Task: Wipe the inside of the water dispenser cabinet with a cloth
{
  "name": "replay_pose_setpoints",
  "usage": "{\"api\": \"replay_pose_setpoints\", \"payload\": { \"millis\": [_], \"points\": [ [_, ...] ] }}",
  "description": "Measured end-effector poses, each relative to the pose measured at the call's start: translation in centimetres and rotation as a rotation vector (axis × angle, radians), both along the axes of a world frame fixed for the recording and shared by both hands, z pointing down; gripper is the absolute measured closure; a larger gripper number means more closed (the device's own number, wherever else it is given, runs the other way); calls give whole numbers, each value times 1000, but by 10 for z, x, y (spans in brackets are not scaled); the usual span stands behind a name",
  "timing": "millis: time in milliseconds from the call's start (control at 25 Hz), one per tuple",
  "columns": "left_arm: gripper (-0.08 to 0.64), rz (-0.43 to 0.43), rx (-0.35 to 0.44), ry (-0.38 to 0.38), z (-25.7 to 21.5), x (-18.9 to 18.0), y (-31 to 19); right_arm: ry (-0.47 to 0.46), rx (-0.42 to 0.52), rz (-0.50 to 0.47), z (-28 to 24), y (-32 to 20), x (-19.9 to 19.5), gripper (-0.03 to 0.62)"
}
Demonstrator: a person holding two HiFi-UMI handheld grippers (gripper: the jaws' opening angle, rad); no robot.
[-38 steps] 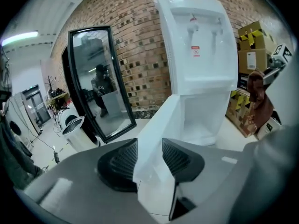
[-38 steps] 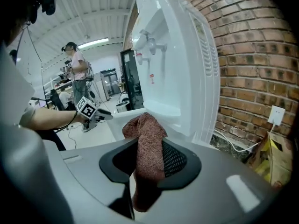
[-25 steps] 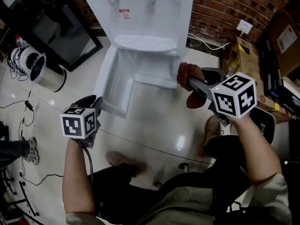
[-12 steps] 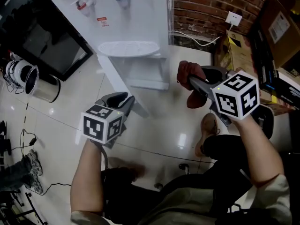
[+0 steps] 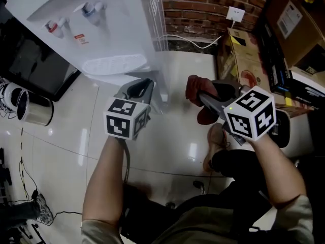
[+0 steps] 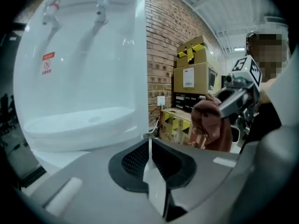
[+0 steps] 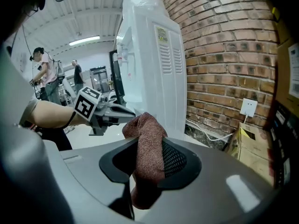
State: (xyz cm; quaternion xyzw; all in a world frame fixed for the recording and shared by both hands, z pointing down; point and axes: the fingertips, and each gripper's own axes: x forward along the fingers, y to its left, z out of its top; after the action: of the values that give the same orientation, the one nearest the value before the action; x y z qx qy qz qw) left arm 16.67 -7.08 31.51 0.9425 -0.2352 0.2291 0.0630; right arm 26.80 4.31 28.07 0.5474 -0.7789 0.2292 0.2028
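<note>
— Grippers, counted?
— Two. First the left gripper [image 5: 142,88]: pinched almost shut after closing just now, nothing between the jaws. Tip just under the tray [image 5: 114,65], close to the front corner of the dispenser [image 5: 101,29]; touching or not, can't tell.
— And the other?
— The right gripper [image 5: 202,96]: clamped on one cloth [image 5: 194,85], reddish-brown, bunched above the jaws and hanging below them. Held above the floor [image 5: 167,141], beside the dispenser's right side, apart from it.
— Taps?
— Two: red tap [image 5: 51,25] and blue tap [image 5: 90,8], with one white tray beneath.
— Cabinet inside?
— Not seen in any view.
— Anything else?
— One socket [image 5: 234,14] on the brick wall [image 5: 203,4], yellow cartons [image 5: 244,55] along the floor's right edge, one metal bin [image 5: 33,111] at its left edge.
</note>
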Motion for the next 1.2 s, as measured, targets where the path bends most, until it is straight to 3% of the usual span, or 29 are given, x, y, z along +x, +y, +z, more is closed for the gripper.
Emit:
{"api": "replay_pose_setpoints", "payload": {
  "millis": [120,200,440,640,760,840,1040,1200],
  "points": [
    [553,-28,-55,90,-4,16,-4,8,-30,0,13,10,7,459],
    [560,-9,-81,76,-1,21,3,6,-47,-9,20,15,10,459],
    [560,8,-27,10,1,9,18,-42,-33,-60,10,16,3,459],
    [560,35,-75,69,-8,1,28,-50,3,-118,-4,15,-19,459],
    [560,65,-55,119,-35,-4,37,-47,-1,-128,-4,15,-21,459],
    [560,61,-33,92,-39,-13,39,-49,-3,-124,-4,14,-20,459],
    [560,-6,-33,-66,-2,-45,29,-49,3,-136,-7,9,-27,459],
    [560,-69,-26,-127,24,-44,9,-27,-2,-141,-4,7,-31,459]
  ]
}}
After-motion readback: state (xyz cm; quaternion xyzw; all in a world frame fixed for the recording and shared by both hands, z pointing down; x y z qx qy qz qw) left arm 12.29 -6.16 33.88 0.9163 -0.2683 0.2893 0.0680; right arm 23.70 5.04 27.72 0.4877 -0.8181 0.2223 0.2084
